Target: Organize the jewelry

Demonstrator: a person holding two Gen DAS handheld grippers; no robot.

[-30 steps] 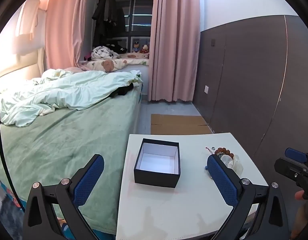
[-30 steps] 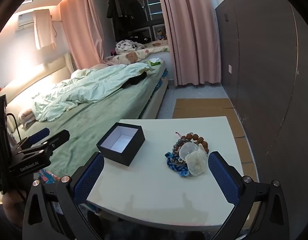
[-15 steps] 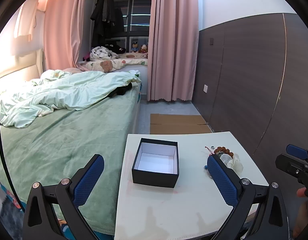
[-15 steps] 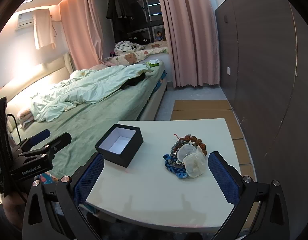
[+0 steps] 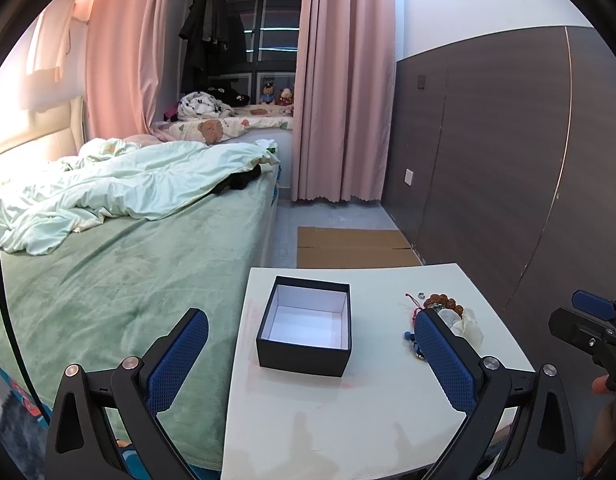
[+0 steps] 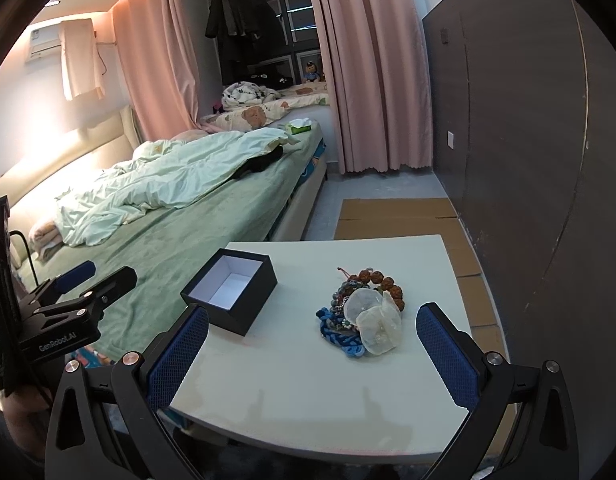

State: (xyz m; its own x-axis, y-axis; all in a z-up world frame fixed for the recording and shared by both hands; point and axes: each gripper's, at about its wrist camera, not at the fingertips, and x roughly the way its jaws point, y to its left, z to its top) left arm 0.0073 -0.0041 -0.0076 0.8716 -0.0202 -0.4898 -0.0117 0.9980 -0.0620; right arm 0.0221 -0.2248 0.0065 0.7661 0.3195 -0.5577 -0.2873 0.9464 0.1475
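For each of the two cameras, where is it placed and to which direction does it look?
Left wrist: on the left gripper, above the table's near edge, facing the open black box; the right gripper shows at right.
Right wrist: on the right gripper, facing the jewelry pile; the left gripper shows at left.
Shared: table, box, jewelry, bed, pink curtains.

- A bed [image 5: 120,280] with a green cover is seen at the left, just beside the white table [image 5: 347,420].
- A pale duvet [image 5: 128,188] is crumpled on its far half.
- Pink curtains [image 5: 343,92] are hung at the far end.
- Cardboard [image 5: 351,246] is laid flat on the floor beyond the table.
- A dark wall [image 5: 499,160] is seen at the right.
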